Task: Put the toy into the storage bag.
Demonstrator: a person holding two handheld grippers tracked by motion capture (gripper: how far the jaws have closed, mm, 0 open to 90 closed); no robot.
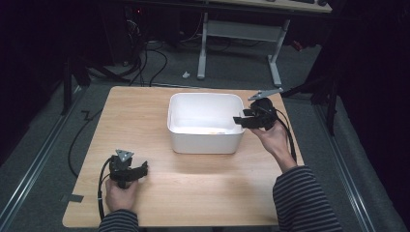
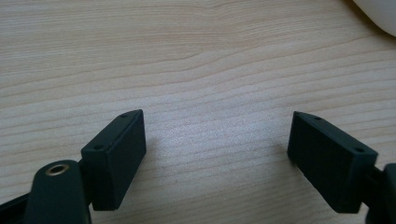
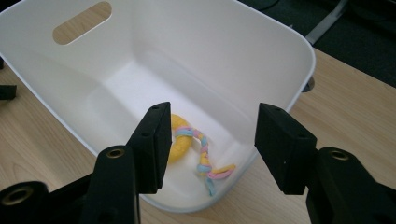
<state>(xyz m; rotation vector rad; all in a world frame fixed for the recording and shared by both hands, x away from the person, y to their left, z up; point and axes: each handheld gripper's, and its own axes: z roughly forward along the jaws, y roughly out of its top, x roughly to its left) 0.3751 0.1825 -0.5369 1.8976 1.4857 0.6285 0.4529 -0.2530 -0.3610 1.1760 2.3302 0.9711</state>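
Note:
A white plastic bin (image 1: 205, 140) stands in the middle of the wooden table (image 1: 145, 116). On its floor lies a yellow toy with a pink, blue and yellow braided rope (image 3: 203, 156), seen faintly from above as a pale toy (image 1: 212, 130). My right gripper (image 1: 238, 121) hovers at the bin's right rim; in its own view the right gripper (image 3: 210, 140) is open, nothing between its jaws, the toy below them. My left gripper (image 1: 144, 169) rests near the table's front left; in its own view the left gripper (image 2: 217, 140) is open over bare wood.
A handle slot (image 3: 81, 22) cuts through the bin's far wall in the right gripper view. The bin's corner (image 2: 378, 14) shows at the top right of the left gripper view. Beyond the table stand a desk frame (image 1: 239, 43) and floor cables (image 1: 154, 58).

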